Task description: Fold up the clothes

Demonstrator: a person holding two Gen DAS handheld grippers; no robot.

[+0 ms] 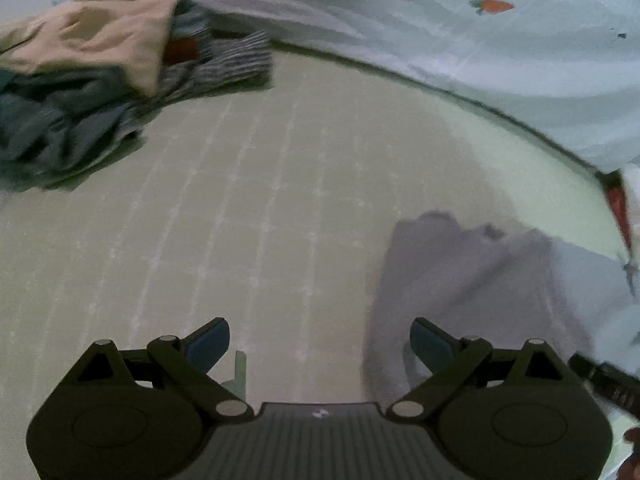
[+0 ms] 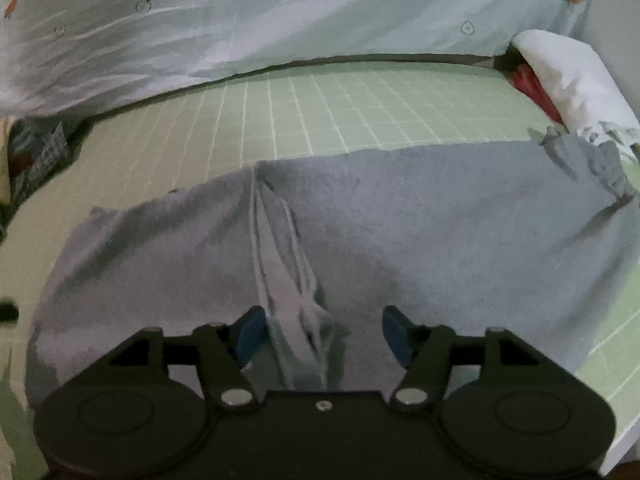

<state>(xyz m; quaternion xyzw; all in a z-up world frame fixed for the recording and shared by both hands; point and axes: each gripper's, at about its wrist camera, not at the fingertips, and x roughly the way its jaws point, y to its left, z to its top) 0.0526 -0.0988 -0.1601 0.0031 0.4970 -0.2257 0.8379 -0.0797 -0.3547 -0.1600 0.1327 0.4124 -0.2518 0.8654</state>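
Your left tongs stand wide with nothing between the blue pads; under them is bare green checked bed sheet. Only this view shows the heap of unfolded clothes at far left: a beige piece on top, a striped one and dark grey-green ones beneath. The grey garment lies just right of these tongs, its edge under the right pad. The carrot-print duvet runs along the back.

Your right tongs are parted too, pressing on nothing. The grey garment lies directly below and ahead of them, spread across the sheet, with a raised ridge of folds running up between the pads. Only here do you see a white pillow at the far right.
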